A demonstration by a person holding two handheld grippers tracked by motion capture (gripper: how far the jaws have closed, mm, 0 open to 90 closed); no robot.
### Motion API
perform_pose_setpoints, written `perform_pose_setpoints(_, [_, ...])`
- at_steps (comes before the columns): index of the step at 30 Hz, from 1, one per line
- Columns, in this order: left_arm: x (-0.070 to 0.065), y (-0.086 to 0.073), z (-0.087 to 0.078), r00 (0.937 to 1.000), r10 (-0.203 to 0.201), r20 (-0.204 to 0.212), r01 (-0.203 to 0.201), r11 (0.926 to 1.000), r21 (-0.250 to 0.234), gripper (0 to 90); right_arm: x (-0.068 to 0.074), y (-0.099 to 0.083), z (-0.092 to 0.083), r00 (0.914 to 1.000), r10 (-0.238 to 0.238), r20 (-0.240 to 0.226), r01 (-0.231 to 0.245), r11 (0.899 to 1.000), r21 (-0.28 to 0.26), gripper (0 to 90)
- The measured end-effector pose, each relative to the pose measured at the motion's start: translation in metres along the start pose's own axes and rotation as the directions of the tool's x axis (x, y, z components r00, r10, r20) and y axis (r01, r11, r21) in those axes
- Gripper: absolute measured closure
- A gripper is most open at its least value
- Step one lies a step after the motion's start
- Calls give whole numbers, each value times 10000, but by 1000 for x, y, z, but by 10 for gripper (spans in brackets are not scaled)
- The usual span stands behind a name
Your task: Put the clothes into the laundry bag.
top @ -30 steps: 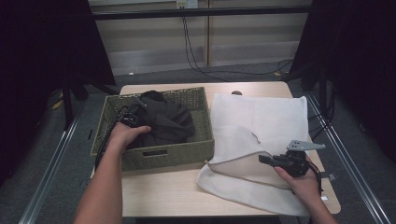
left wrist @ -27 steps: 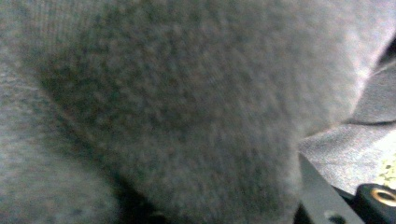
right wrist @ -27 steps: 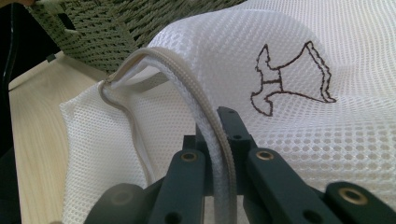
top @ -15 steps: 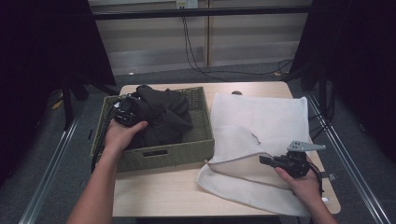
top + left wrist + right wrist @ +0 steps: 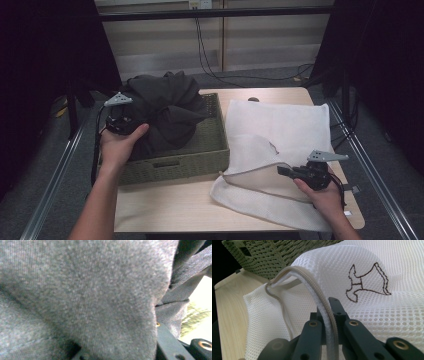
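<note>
On the high view, the right gripper (image 5: 287, 171) sits nearest, at about five o'clock on the table (image 5: 170, 210), its jaws clamped on the zipped edge of a white mesh bag (image 5: 280, 130). In the right gripper view the two black jaws rise from the bottom and pinch the pale zipper band (image 5: 325, 315) between them; the mesh lifts into an arch above the jaws, and a small brown outline figure (image 5: 365, 282) is stitched on the mesh at about two o'clock from the jaws. The bag lies flat across the right half of the table, with its near flap raised by the grip.

Farther off, at about ten o'clock, the left gripper (image 5: 122, 120) is in the person's left hand (image 5: 117, 145), over the left end of a woven green basket (image 5: 195, 160). A dark garment (image 5: 165, 112) bulges up out of the basket and drapes over that gripper. In the left gripper view the grey knit cloth (image 5: 82, 295) covers nearly everything close up, pressed against the jaws, so the left gripper is closed on the garment. The basket stands just beside the bag's left edge.
</note>
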State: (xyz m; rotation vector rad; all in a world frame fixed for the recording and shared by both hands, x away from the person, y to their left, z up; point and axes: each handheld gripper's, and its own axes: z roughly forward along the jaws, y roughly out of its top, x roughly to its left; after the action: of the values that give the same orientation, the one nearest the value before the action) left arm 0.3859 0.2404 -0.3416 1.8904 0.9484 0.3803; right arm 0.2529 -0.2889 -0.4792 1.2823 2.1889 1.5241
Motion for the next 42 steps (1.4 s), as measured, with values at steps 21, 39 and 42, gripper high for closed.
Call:
perform_pose_setpoints(21, [-119,-28,-34,8749,706,4791,-100,9917,-1279,734,1,1,1,10000,36,78,-35,10000,-64,883])
perform_pose_setpoints(39, [-147,-151,44,8447,-183,5349,-411,9943,989,273,7,-3,6,9988,47,489,-51,9999,89,886])
perform_pose_setpoints(42, [-141,-146,24,8589,50,5121,-368,9980,519,107,7,-4,2,9987,-31,503,27,10000,74,884])
